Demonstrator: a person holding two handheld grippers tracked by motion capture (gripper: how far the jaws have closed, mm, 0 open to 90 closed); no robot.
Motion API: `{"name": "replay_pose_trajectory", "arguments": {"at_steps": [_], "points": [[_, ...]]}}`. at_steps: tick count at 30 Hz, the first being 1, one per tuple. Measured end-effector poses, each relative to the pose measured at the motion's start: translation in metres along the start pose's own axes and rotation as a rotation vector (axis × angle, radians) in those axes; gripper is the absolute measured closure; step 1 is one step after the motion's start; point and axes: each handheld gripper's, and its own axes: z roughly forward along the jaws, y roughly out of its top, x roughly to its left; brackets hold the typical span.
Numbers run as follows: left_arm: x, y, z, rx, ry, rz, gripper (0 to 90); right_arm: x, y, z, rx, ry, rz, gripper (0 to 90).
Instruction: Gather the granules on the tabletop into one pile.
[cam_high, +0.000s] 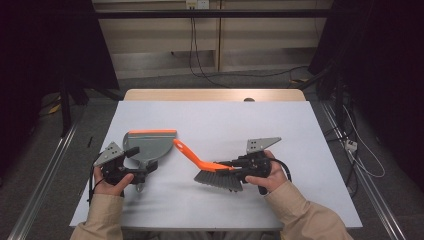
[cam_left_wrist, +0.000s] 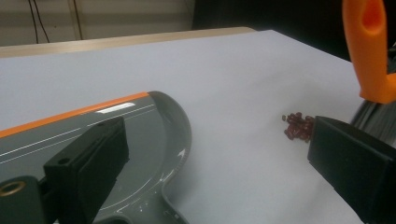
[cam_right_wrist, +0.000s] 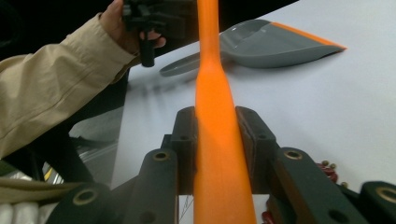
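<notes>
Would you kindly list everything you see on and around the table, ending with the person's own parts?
Dustpan: one, grey with an orange front edge, left half of the table.
Brush: one, orange handle with grey bristles, right of the dustpan, handle clamped in the right claw.
Beans: one small pile, dark red, on the table between dustpan and brush.
Table: one, pale grey top with a wooden strip along the far edge.
Left claw: one, black, open, at the dustpan's handle end.
Right claw: one, black, shut on the brush handle.
Sleeves: two, beige, at the near edge.

No legible text (dustpan (cam_left_wrist: 116, 135) label blurred)
</notes>
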Motion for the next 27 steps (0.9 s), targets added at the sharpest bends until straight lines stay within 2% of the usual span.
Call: {"name": "replay_pose_trajectory", "arguments": {"at_steps": [5, 9, 12, 15, 22, 27], "points": [[0.001, 0.000, 0.000, 0.001, 0.003, 0.000, 5.0, -0.001, -0.007, 0.005, 0.055, 0.058, 0.006, 71.3], [0.001, -0.001, 0.000, 0.001, 0.002, 0.000, 5.0, -0.003, -0.014, 0.012, 0.104, 0.069, -0.010, 71.3], [0.001, 0.000, 0.000, 0.003, 0.006, 0.000, 5.0, -0.010, -0.014, 0.013, 0.103, 0.058, -0.029, 71.6], [0.001, -0.001, 0.001, 0.003, 0.005, -0.002, 5.0, -0.018, -0.015, 0.013, 0.093, 0.064, -0.031, 71.6], [0.002, -0.001, 0.001, 0.004, 0.008, -0.002, 5.0, -0.029, -0.010, 0.016, 0.093, 0.070, -0.070, 71.5], [0.002, -0.001, 0.001, 0.006, 0.010, -0.002, 5.0, -0.038, -0.009, 0.016, 0.080, 0.064, -0.068, 71.5]]}}
